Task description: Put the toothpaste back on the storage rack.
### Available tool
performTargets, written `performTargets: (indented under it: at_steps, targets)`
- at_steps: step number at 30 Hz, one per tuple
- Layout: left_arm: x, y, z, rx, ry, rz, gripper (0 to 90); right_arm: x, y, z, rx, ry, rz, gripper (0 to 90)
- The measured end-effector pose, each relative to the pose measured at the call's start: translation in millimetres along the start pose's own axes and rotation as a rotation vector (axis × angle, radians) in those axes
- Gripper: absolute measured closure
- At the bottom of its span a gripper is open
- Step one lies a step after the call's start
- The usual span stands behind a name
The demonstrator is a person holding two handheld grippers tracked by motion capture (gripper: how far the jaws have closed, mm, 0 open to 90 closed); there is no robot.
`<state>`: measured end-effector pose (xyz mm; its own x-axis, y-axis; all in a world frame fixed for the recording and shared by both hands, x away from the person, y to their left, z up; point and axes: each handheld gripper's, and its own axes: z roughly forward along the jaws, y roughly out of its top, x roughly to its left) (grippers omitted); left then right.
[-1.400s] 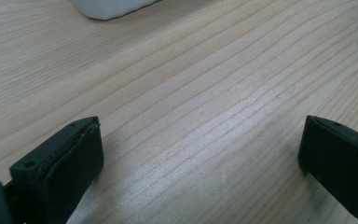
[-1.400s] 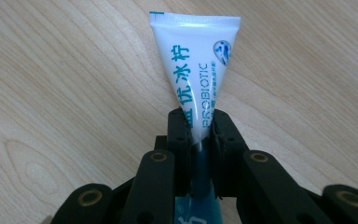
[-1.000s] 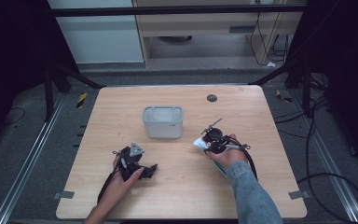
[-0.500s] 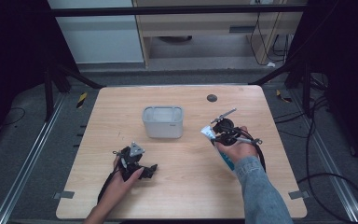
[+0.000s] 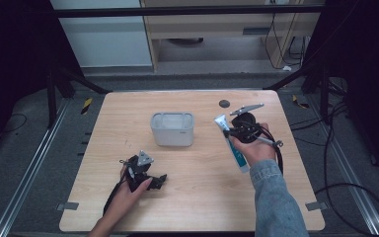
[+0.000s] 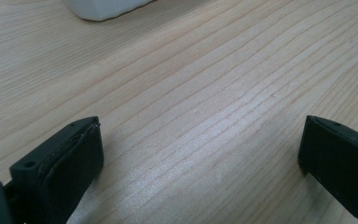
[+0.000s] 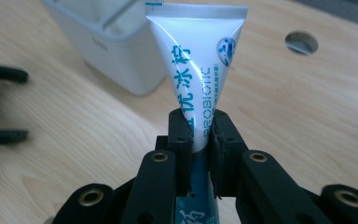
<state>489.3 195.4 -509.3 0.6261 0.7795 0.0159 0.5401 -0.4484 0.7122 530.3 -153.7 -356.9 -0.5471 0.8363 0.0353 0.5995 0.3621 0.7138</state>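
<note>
A white and blue toothpaste tube [image 5: 239,159] hangs above the right half of the wooden table [image 5: 202,197]. My right gripper [image 5: 230,133] is shut on it. In the right gripper view the two jaws pinch the tube [image 7: 200,70] at its middle, crimped end pointing away, and my right gripper [image 7: 200,128] is raised off the wood. A white rectangular container [image 5: 172,131] stands at the table's middle, left of the tube. My left gripper [image 5: 161,179] lies on the table near the front left, held by a hand. Its jaws stand wide open over bare wood [image 6: 200,149].
A small round hole [image 5: 224,103] sits in the tabletop behind the right gripper. The container's corner [image 6: 102,7] lies ahead of the left gripper. Cables trail off the table's front and right edges. Metal rails and dark stands flank the table.
My right gripper has risen from the table with the tube in it and drifted a little to the right and back. The left hand has stayed put.
</note>
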Motion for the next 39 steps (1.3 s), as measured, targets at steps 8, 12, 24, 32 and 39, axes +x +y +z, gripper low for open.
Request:
performTargets:
  at_steps: [8,12,24,32,39]
  targets:
    - [-3.0,0.5,0.4,0.001,0.021,-0.017,0.0,10.0,17.2,-4.2,-0.097,-0.044,0.023,80.4]
    - [-3.2,1.0,1.0,0.0,0.019,-0.016,0.0,16.8,20.5,-2.9,-0.131,-0.063,0.033,80.3]
    - [-3.2,1.4,1.3,0.0,0.019,-0.015,0.0,37.7,27.5,7.0,-0.197,-0.078,0.031,80.3]
    - [-3.1,1.9,1.7,0.001,0.019,-0.014,0.0,42.9,40.5,11.3,-0.219,-0.065,0.026,80.2]
    - [-3.1,2.1,1.7,0.003,0.018,-0.014,0.0,57.0,58.9,10.0,-0.257,-0.068,0.003,80.1]
